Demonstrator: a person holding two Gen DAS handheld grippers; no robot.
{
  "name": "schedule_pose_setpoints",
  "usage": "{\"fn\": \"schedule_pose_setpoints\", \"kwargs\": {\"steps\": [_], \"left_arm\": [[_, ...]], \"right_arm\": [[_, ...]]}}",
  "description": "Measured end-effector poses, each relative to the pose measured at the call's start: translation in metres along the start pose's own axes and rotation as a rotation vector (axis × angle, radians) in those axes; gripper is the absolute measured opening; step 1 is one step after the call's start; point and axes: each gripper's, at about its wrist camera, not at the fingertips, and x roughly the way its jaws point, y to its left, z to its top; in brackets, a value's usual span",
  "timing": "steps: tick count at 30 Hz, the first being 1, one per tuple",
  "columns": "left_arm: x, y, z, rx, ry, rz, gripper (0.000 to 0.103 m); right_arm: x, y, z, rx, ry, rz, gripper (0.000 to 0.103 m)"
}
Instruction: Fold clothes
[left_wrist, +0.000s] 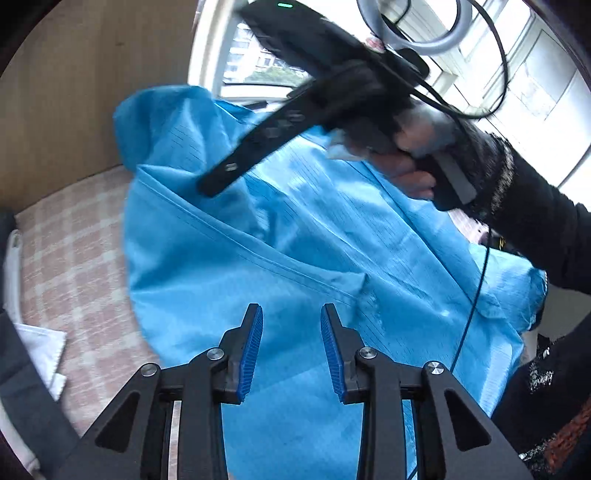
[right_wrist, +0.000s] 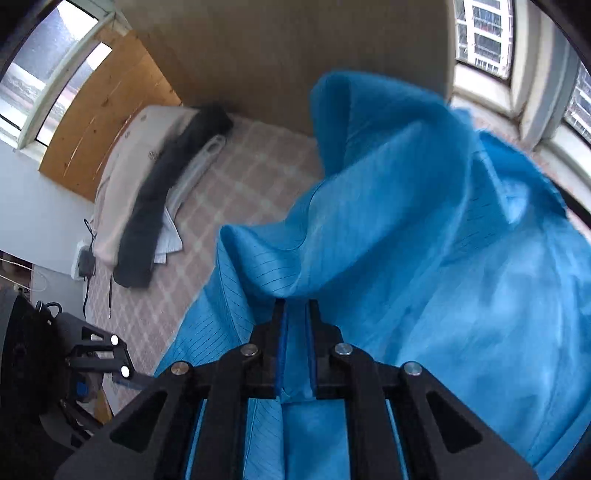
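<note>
A light blue garment (left_wrist: 303, 229) with thin dark stripes lies rumpled on a pink checked bed cover (left_wrist: 74, 258). My left gripper (left_wrist: 291, 312) hovers over its near part, open, with nothing between the blue pads (left_wrist: 253, 350). A hand (left_wrist: 410, 173) in a dark sleeve holds my right gripper (left_wrist: 218, 181) above the far side of the garment, blurred in the left wrist view. In the right wrist view my right gripper (right_wrist: 297, 304) is shut on a raised fold of the blue garment (right_wrist: 424, 240), which bunches up from the jaws.
A dark garment (right_wrist: 162, 192), a beige cloth (right_wrist: 125, 177) and a white hanger (right_wrist: 199, 162) lie at the bed's far left. White folded cloth (left_wrist: 40, 343) sits near the left edge. A wooden panel (right_wrist: 295, 55) and windows (left_wrist: 535, 92) border the bed. A blue cable (left_wrist: 476, 295) crosses the garment.
</note>
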Motion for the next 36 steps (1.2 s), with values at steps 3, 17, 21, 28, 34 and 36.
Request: {"fn": "schedule_pose_setpoints", "kwargs": {"steps": [3, 17, 21, 28, 34, 36], "left_arm": [[0.035, -0.015, -0.011, 0.035, 0.112, -0.045, 0.031], [-0.027, 0.073, 0.078, -0.249, -0.13, 0.247, 0.057], [0.005, 0.085, 0.108, -0.214, -0.069, 0.394, 0.04], [0.003, 0.097, 0.093, -0.259, -0.083, 0.286, 0.002], [-0.041, 0.074, 0.086, -0.216, -0.167, 0.212, 0.002], [-0.04, 0.071, 0.085, -0.206, -0.182, 0.197, 0.002]], "right_arm": [[0.014, -0.01, 0.019, 0.05, -0.079, 0.005, 0.01], [-0.043, -0.043, 0.001, 0.111, -0.195, 0.035, 0.012], [-0.03, -0.048, 0.004, 0.123, -0.173, 0.046, 0.012], [-0.022, -0.038, 0.0, 0.066, -0.134, 0.103, 0.012], [-0.002, -0.023, 0.014, 0.045, -0.134, 0.197, 0.012], [0.002, -0.03, 0.024, 0.102, -0.188, 0.193, 0.012]]}}
